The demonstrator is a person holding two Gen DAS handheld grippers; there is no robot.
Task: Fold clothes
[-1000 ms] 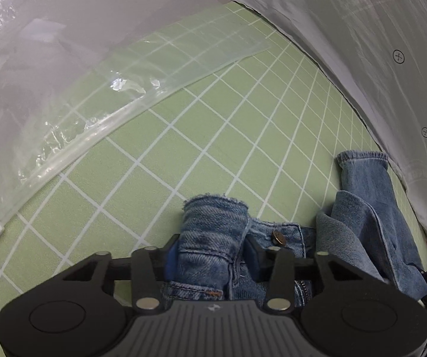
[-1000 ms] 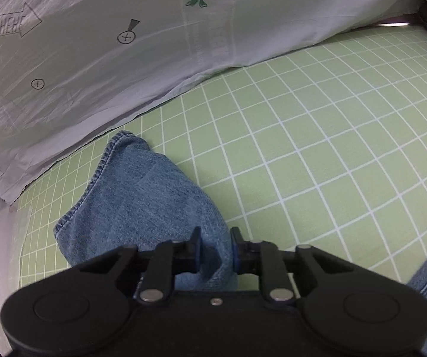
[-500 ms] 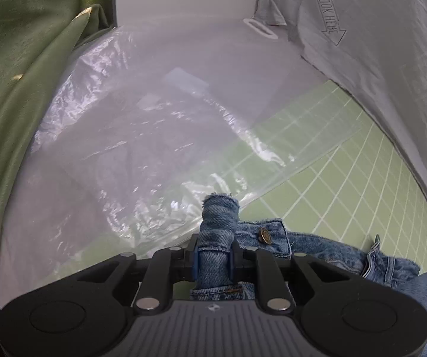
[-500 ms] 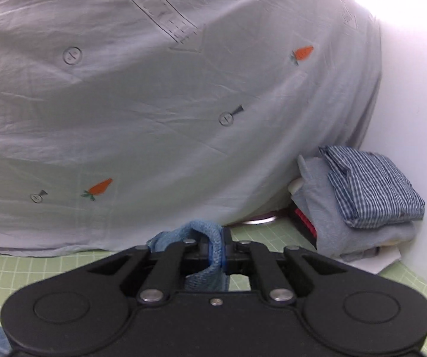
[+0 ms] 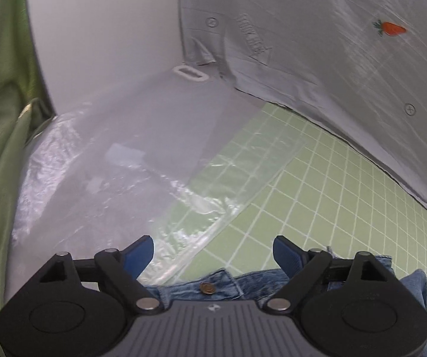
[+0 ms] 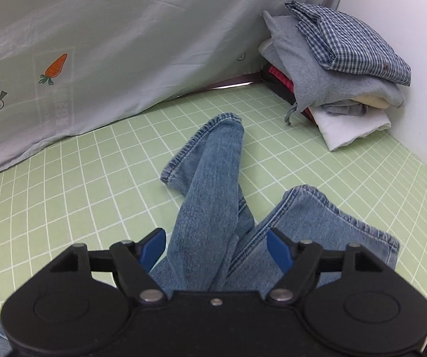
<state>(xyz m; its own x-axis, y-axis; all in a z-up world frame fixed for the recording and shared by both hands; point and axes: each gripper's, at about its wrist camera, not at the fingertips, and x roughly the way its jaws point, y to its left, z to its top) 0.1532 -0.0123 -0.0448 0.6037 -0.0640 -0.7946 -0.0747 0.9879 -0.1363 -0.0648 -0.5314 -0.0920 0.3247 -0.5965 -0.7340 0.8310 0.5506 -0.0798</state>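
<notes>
Both tools are opening wide, nothing pinched between the blue pads. The left tool [image 5: 213, 251] hangs over the waistband end of the faded blue denim jeans [image 5: 213, 285]; the brass button [image 5: 207, 288] sits just below and behind its spread fingers, clear plastic sheeting [image 5: 118, 184] ahead and to its left. The right tool [image 6: 216, 248] sits above the legs, which run straight ahead of it across the green gridded tabletop [image 6: 64, 184]. One leg lies between its open fingers without touching them and points away; the other splays off to its right. So the long axis runs waistband to cuffs, each tool holding one end. The crossed legs probably want straightening first, and the right tool is nearer for that.
</notes>
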